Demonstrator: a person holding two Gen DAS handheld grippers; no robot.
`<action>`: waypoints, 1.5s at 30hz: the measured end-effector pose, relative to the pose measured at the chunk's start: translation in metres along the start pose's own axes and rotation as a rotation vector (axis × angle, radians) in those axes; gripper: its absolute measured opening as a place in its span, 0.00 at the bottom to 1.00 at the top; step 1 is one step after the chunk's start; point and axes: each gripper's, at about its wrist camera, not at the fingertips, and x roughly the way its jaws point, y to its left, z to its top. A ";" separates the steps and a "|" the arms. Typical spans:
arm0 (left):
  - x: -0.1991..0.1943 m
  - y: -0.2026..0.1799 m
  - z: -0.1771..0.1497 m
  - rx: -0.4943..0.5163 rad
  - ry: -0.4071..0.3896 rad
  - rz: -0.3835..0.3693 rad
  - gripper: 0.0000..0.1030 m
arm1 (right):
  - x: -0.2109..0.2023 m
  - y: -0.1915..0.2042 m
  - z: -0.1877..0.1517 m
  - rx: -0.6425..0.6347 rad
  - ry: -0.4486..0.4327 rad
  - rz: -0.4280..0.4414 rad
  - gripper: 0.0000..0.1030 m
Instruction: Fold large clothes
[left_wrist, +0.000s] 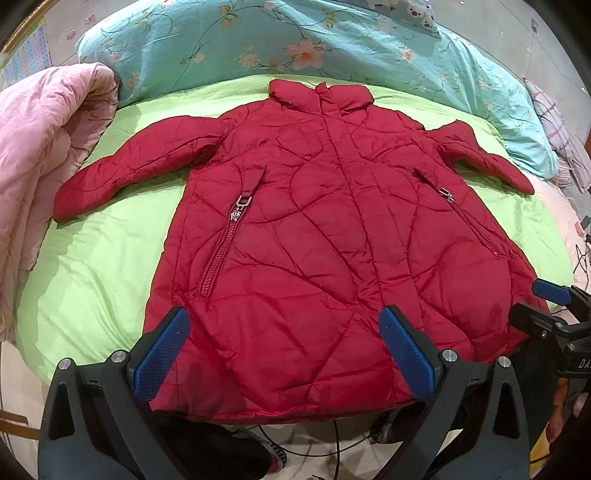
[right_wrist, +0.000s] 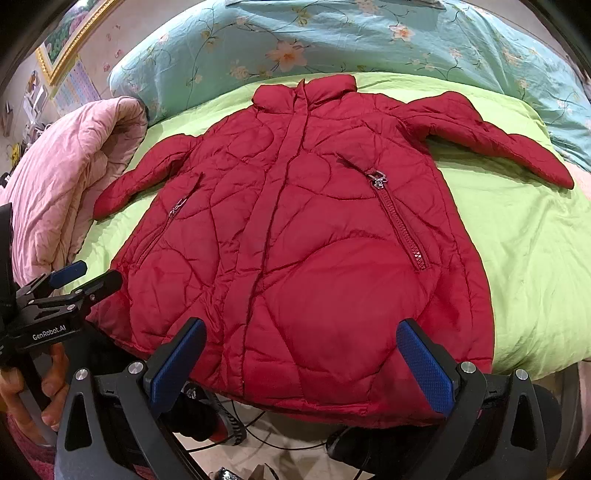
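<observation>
A red jacket (left_wrist: 295, 229) lies face up and spread flat on the green sheet (left_wrist: 92, 280) of the bed, collar toward the blue quilt (left_wrist: 332, 44), sleeves out to each side, which leaves every edge free to fold. The left gripper (left_wrist: 284, 354) and right gripper (right_wrist: 301, 365) hover over the hem, jaws spread wide and holding nothing, probably placed to take the hem first. A pink blanket (left_wrist: 48, 147) sits bunched beside the left sleeve.
</observation>
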 end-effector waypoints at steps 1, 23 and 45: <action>0.000 0.000 0.000 0.000 0.000 -0.001 0.99 | 0.001 -0.001 0.001 0.000 0.012 -0.004 1.00; 0.005 0.000 0.005 0.004 0.001 -0.008 0.99 | 0.000 -0.007 0.007 0.031 0.022 0.012 1.00; 0.034 0.000 0.030 -0.026 0.016 -0.031 0.99 | 0.008 -0.065 0.026 0.157 -0.025 -0.020 1.00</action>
